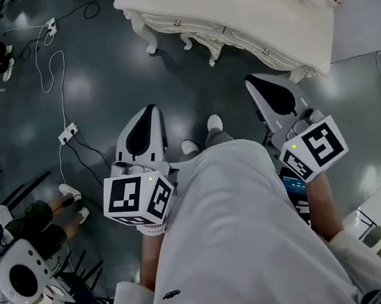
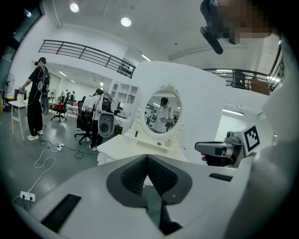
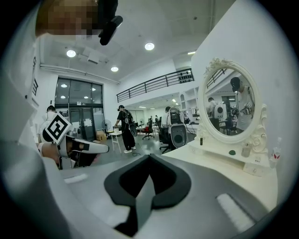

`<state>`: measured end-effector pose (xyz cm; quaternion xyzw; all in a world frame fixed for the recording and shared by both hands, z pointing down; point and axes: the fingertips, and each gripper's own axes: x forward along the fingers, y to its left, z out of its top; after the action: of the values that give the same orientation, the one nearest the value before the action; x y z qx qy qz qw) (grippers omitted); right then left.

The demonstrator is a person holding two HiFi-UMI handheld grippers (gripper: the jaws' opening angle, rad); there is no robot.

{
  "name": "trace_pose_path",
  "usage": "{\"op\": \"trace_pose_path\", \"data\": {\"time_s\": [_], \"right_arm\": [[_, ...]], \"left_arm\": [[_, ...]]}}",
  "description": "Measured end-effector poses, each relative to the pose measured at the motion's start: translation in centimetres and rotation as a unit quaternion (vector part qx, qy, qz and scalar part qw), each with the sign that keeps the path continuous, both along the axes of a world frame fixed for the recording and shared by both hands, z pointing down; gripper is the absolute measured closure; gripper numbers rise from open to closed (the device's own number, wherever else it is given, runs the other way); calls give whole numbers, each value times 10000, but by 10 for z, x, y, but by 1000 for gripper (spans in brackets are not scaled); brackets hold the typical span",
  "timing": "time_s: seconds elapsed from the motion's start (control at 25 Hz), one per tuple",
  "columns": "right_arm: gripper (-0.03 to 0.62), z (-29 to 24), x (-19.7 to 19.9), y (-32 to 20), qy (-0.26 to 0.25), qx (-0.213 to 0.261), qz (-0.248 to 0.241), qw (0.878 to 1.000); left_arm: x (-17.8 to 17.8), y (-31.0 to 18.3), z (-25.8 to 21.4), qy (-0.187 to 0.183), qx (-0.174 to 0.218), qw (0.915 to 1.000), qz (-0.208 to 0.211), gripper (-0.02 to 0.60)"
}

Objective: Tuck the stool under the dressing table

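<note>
Judging by the white carved dressing table point(image 1: 241, 14) at the upper right of the head view, a matching stool would be stiff, fairly light and apt to slide on the glossy dark grey floor point(image 1: 95, 77); its seat frame, taken at both sides, looks the safest hold. I cannot pick the stool out: the white curled legs point(image 1: 207, 47) under the surface's front edge may be its own or the table's. The left gripper point(image 1: 149, 115) and right gripper point(image 1: 264, 88) both have jaws clenched on nothing. At the left of the frame white cables point(image 1: 59, 68) trail across the floor
</note>
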<state>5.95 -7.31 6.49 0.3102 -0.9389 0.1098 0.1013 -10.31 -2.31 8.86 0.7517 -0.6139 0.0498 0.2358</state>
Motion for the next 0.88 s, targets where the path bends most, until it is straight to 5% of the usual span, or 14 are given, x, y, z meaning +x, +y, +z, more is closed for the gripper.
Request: {"op": "trace_pose_path", "data": {"time_s": [0.88], "right_arm": [[582,-6,-19,41,-72,-10,135,9999]], "left_arm": [[-13,37,-5,28,7,9999,151,575]]}}
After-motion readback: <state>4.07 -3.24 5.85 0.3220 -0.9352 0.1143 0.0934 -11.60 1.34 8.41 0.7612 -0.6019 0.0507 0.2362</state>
